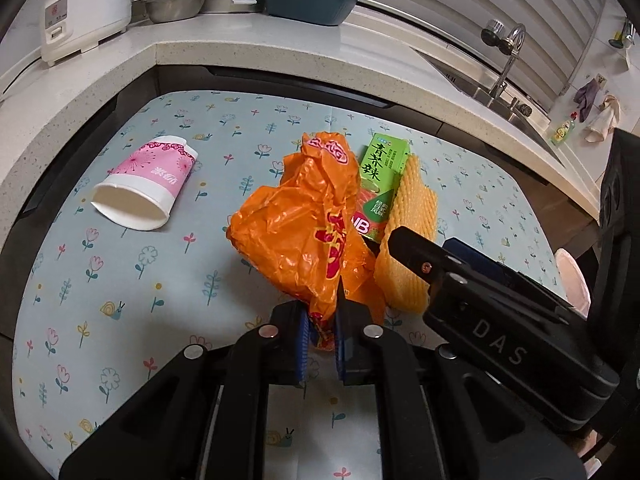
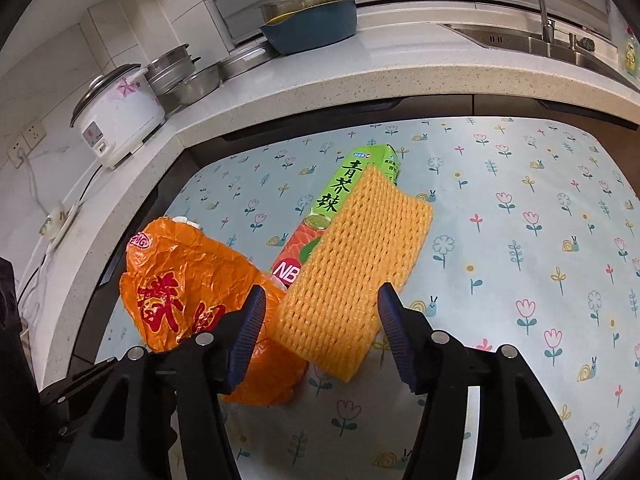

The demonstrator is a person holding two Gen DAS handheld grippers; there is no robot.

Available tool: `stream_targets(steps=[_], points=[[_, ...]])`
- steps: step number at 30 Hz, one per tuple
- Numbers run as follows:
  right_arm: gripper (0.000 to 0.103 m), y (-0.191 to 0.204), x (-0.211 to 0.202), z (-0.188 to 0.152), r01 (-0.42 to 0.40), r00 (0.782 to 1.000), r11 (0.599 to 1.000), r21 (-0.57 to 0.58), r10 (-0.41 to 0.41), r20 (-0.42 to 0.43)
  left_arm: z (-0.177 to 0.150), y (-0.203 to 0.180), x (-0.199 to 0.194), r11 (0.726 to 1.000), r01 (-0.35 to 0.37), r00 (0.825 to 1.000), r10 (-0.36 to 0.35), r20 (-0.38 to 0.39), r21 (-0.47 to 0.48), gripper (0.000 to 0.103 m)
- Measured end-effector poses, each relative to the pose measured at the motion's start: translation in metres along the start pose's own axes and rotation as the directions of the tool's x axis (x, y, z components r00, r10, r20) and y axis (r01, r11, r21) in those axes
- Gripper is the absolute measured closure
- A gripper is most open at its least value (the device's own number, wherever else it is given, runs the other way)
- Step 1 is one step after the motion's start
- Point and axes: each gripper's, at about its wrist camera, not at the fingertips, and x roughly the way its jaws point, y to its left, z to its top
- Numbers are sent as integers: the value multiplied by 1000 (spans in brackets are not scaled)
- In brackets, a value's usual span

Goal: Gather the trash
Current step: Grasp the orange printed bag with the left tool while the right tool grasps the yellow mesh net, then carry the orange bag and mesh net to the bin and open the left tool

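Note:
My left gripper [image 1: 320, 320] is shut on the lower corner of a crumpled orange plastic bag [image 1: 296, 224], which stands up off the floral mat [image 1: 160, 300]. Behind the bag lie a green drink carton [image 1: 380, 172] and a yellow foam fruit net [image 1: 408, 216], the net leaning on the carton. A pink and white paper cup [image 1: 148, 184] lies on its side to the left. My right gripper [image 2: 322, 300] is open, with the near end of the foam net [image 2: 352, 264] between its fingers and no pad pressing on it. In that view the bag [image 2: 188, 280] sits left of the carton [image 2: 340, 196].
A speckled counter curves round the mat's far side. It carries a rice cooker [image 1: 84, 8], steel bowls [image 1: 176, 4] and a blue basin [image 1: 312, 4]. A sink with a tap [image 1: 508, 60] is at the right. The right gripper [image 1: 428, 248] crosses the left wrist view's lower right.

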Motion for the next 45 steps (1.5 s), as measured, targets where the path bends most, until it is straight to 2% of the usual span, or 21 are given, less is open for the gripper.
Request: stream_targets(steps=[9,12,14,17,23,30,45], points=[[48,12,28,0,51,998,998,-32,-52,-29,3,24,-1,998,-41,999,41,8,-40,93],[63,10,27,-5,77,997,996,-44,-78,-20,4,23,-2,998,-41,999,41,9,-39,93],[86,5,21,-6,53,998,998,-22,-54,-23,3,19,-4,999,-36,999,36,13,-35,93],[92,-3,7,-7,55,998,998,-2,-55,-8,2,10,-10,999,-24,1000,24,20,-23,93],[93,-15,-35,-5,58,997,998,10,-59,58,2,-15,-24,1000,0,999,0,39,6,93],[92,-39,-85,-9,79,990,996,33,-82,112,0,-62,-41,998,29,997,-33,66,65,93],[92,-126,-178,-29,144,964,981,127,-168,204,-16,-184,-53,970,87,992,-105,69,229,93]])
